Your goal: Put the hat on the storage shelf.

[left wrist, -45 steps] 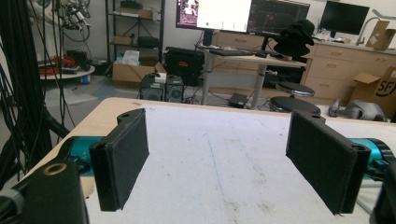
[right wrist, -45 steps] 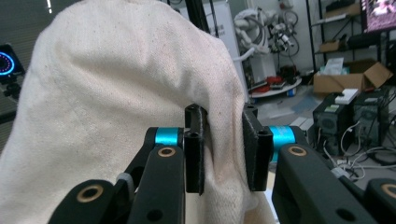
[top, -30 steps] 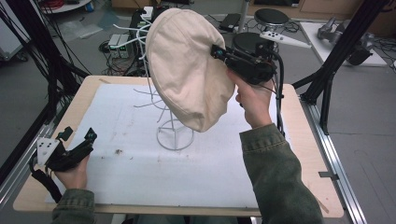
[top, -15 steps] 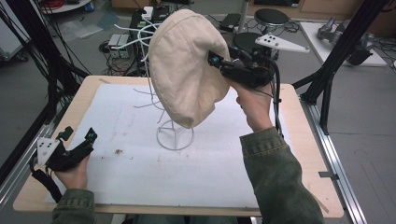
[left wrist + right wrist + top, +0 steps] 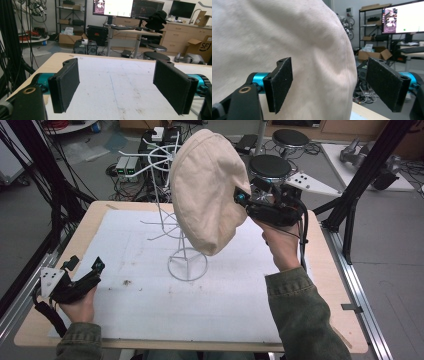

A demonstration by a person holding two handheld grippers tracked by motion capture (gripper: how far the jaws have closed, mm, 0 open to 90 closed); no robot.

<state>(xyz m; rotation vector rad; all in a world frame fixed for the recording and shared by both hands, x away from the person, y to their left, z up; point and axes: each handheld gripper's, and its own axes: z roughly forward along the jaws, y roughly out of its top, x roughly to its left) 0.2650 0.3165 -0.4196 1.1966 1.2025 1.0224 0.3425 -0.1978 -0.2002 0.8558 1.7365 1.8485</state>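
Observation:
A cream fabric hat (image 5: pixel 207 190) hangs tilted on a white wire stand (image 5: pixel 187 266) near the middle of the table. My right gripper (image 5: pixel 240 197) is raised at the hat's right edge. In the right gripper view its jaws stand wide apart and open, with the hat (image 5: pixel 287 37) close behind them and nothing pinched between the pads (image 5: pixel 280 83). My left gripper (image 5: pixel 85 266) rests low at the table's front left corner, far from the stand. In its own view my left gripper (image 5: pixel 117 82) is open over the bare white mat.
A white mat (image 5: pixel 150 300) covers most of the wooden table (image 5: pixel 325 270). Wire arms of the stand (image 5: pixel 150 157) jut out to the left behind the hat. Black frame posts (image 5: pixel 365 170) rise at the right and left. Two round stools (image 5: pixel 270 166) and cabled boxes sit beyond the far edge.
The hat has shifted a little to the right on the stand. My right gripper has dropped lower along the hat's right edge. The left gripper has stayed put.

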